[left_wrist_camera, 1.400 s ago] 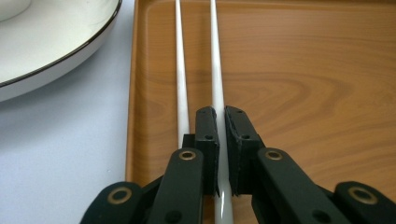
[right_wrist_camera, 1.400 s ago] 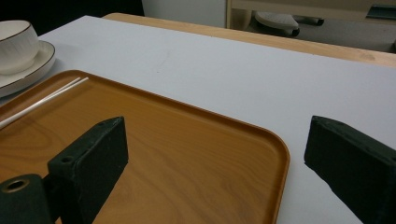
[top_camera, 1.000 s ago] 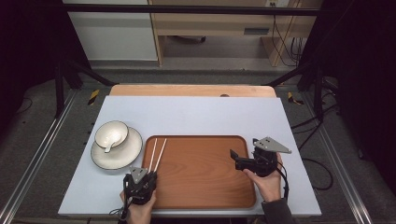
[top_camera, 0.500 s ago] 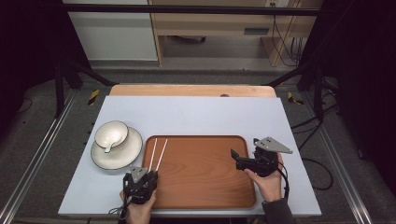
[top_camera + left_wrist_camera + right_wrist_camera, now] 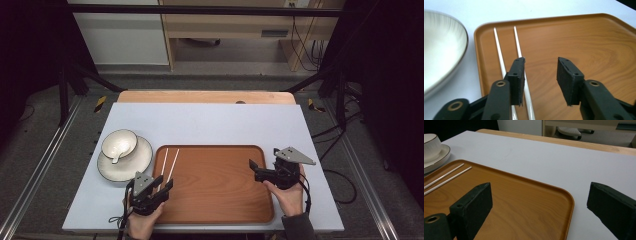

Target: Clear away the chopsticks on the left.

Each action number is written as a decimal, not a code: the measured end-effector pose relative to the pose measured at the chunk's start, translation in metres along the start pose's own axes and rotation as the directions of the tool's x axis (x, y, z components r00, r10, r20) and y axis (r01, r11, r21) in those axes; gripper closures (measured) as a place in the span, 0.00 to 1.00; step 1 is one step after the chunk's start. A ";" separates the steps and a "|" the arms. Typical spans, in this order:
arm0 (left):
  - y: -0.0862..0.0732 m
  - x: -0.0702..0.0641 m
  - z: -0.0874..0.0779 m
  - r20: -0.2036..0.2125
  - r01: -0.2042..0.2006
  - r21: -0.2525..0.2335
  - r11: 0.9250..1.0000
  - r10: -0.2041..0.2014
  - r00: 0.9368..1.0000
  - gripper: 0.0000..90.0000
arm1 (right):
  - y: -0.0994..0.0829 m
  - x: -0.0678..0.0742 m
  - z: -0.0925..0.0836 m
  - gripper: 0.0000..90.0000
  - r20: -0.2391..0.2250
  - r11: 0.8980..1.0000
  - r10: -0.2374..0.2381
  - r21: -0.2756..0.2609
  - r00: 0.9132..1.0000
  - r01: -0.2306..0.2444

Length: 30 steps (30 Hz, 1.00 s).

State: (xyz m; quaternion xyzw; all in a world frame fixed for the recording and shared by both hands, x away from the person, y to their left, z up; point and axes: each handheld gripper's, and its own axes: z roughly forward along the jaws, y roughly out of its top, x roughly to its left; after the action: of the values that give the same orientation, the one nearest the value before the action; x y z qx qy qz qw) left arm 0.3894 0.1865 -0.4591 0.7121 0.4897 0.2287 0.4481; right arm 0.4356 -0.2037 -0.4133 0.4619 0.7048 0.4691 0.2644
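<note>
From the high view, a brown wooden tray [image 5: 215,182] lies on the pale table [image 5: 210,122], toward the person's edge. Two white chopsticks [image 5: 167,165] rest side by side along the tray's left end. Just left of the tray sits a cream plate [image 5: 107,167] with a bowl [image 5: 120,142] on it — a spoon [image 5: 116,155] lies in the bowl. The left gripper [image 5: 164,184] hovers over the tray's near left corner, at the near ends of the chopsticks, its jaws parted. The right gripper [image 5: 256,169] hangs over the tray's right end, pointing inward toward the tray's middle.

In the left gripper view, the left gripper [image 5: 541,75] has its jaws spread apart above the tray [image 5: 586,45]. The chopsticks [image 5: 509,45] run under and beside the left-hand jaw; whether it touches them I cannot tell. The plate's rim [image 5: 459,37] curves just beyond the tray's edge.

In the right gripper view, the right gripper [image 5: 539,200] is wide open and empty — one jaw over the tray [image 5: 524,205], the other over bare table [image 5: 554,162] past the tray's rounded corner. The chopsticks [image 5: 449,176] lie at the tray's far end, with the bowl [image 5: 431,146] and plate [image 5: 439,157] beyond.
</note>
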 end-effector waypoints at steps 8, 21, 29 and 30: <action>0.023 0.005 0.000 0.129 -0.077 0.019 0.997 0.074 0.989 0.49 | 0.000 -0.001 -0.002 0.07 0.003 1.000 0.006 -0.005 1.000 -0.006; 0.036 0.034 -0.013 0.143 -0.148 0.029 0.989 0.143 0.979 0.32 | -0.001 -0.005 -0.003 0.07 0.011 1.000 0.017 -0.008 1.000 -0.017; 0.022 0.053 -0.021 0.121 -0.148 0.044 0.988 0.142 0.982 0.29 | -0.004 -0.006 0.000 0.07 0.021 1.000 0.012 0.010 1.000 -0.012; 0.019 0.055 -0.022 0.121 -0.153 0.050 0.987 0.146 0.982 0.29 | -0.004 -0.006 0.000 0.07 0.021 1.000 0.012 0.010 1.000 -0.012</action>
State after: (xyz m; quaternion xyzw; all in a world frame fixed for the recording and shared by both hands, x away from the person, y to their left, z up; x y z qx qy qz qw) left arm 0.4050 0.2423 -0.4382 0.7720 0.4143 0.2050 0.4363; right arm 0.4364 -0.2098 -0.4168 0.4722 0.7017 0.4621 0.2666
